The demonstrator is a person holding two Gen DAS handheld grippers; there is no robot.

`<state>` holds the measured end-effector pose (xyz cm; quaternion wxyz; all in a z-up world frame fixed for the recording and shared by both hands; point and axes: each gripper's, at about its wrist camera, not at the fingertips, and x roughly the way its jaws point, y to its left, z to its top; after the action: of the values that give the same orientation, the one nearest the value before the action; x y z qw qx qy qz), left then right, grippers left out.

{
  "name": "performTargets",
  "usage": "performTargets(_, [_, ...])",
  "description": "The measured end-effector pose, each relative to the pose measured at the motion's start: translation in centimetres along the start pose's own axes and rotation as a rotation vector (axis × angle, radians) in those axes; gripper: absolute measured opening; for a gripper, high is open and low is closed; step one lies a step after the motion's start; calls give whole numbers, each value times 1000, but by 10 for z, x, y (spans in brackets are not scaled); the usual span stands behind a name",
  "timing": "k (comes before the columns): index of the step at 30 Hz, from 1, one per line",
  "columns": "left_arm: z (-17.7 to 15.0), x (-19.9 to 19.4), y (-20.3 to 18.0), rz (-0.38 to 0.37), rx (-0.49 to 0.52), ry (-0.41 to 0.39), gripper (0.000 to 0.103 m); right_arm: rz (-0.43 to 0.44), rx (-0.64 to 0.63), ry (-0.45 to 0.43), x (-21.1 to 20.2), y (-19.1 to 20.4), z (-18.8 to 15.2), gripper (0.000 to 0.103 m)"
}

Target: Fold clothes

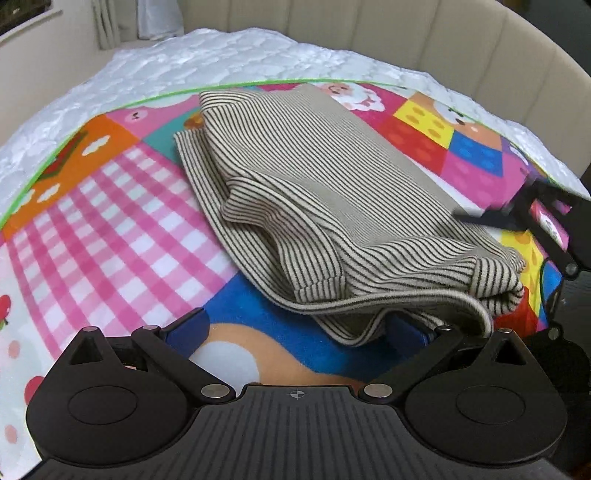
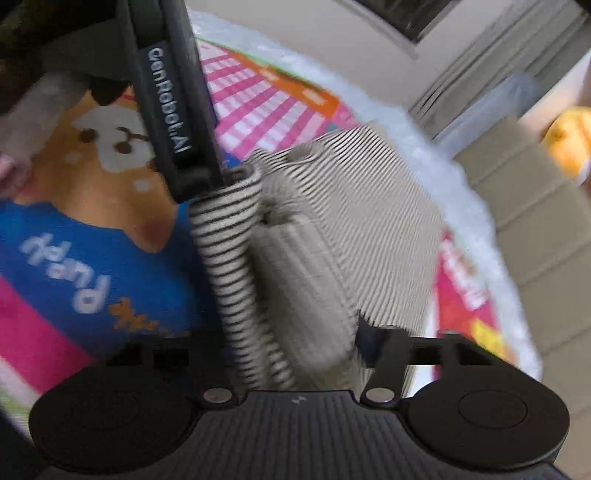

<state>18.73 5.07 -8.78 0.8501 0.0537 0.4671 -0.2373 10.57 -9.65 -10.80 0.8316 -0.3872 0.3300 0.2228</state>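
Observation:
A beige garment with thin black stripes (image 1: 325, 192) lies folded in a long bundle on a colourful cartoon play mat (image 1: 110, 206). My left gripper (image 1: 295, 328) is open at the garment's near edge, and the cloth drapes over its right finger. My right gripper (image 1: 546, 225) shows at the right edge of the left wrist view, beside the garment's right end. In the blurred right wrist view the striped cloth (image 2: 332, 251) runs down between the right gripper's fingers (image 2: 295, 354), which stand apart. The left gripper's body (image 2: 173, 122) crosses that view.
The mat lies on a white quilted mattress (image 1: 221, 59). A beige padded headboard (image 1: 424, 33) rises behind it. A curtain (image 1: 110, 22) hangs at the back left. An orange round object (image 2: 569, 140) sits at the far right of the right wrist view.

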Motion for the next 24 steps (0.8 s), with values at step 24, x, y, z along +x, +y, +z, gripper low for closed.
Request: performTargets(24, [36, 13, 32, 28, 60, 8, 103, 140, -315, -114, -101, -49, 46, 31])
